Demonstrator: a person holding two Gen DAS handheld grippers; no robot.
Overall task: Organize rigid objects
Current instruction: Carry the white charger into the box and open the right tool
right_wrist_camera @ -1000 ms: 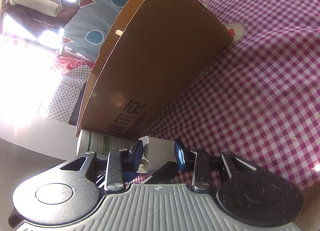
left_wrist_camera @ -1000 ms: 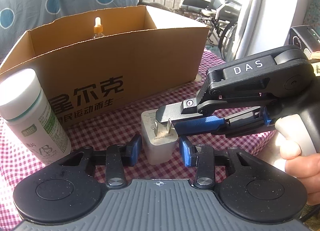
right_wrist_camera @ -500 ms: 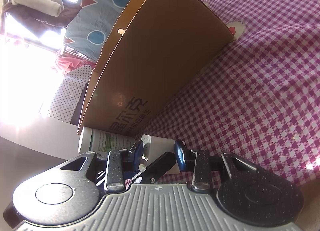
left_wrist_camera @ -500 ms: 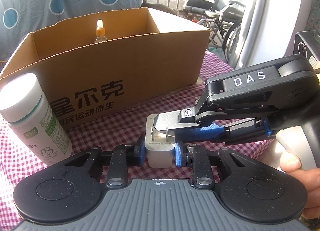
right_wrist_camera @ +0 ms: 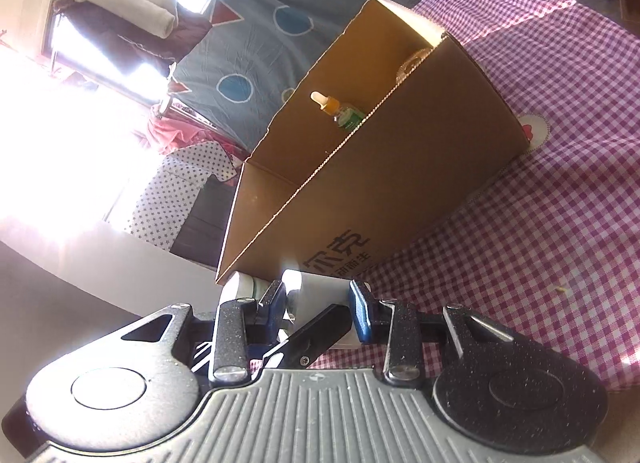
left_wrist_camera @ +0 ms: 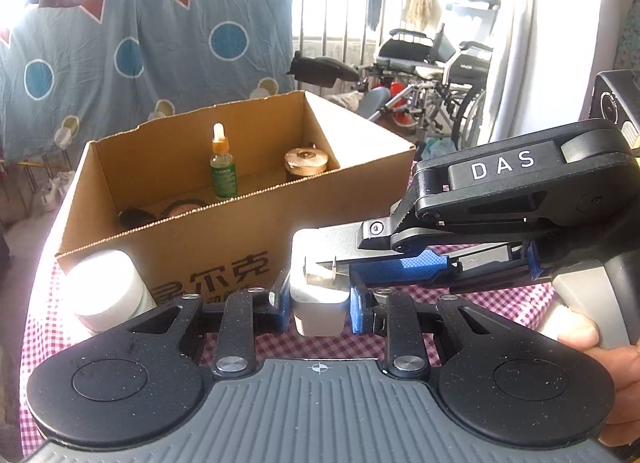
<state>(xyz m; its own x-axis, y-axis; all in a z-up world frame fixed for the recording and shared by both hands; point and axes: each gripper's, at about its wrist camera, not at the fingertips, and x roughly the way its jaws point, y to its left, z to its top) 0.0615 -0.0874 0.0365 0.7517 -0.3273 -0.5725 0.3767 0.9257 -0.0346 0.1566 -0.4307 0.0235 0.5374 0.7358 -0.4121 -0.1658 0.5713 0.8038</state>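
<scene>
Boxy white charger [left_wrist_camera: 318, 313] now off checked cloth [right_wrist_camera: 560, 223].

Room: blue blanket [left_wrist_camera: 152, 51] with circles and red triangles, hung before a bright, overexposed window [right_wrist_camera: 44, 75]. Metal railing [left_wrist_camera: 332, 15] behind. Folded wheelchairs [left_wrist_camera: 436, 75] at right. Pink-and-white checked tablecloth [right_wrist_camera: 560, 191]. Strong daylight throughout.

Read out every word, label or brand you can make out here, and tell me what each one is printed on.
"DAS": white letters on the right gripper body.
"尔克": large black characters on the cardboard box front; the character before them is cut off.
Smaller line under those characters: too blurred to read.
Green label on the dropper bottle: too small to read.
</scene>
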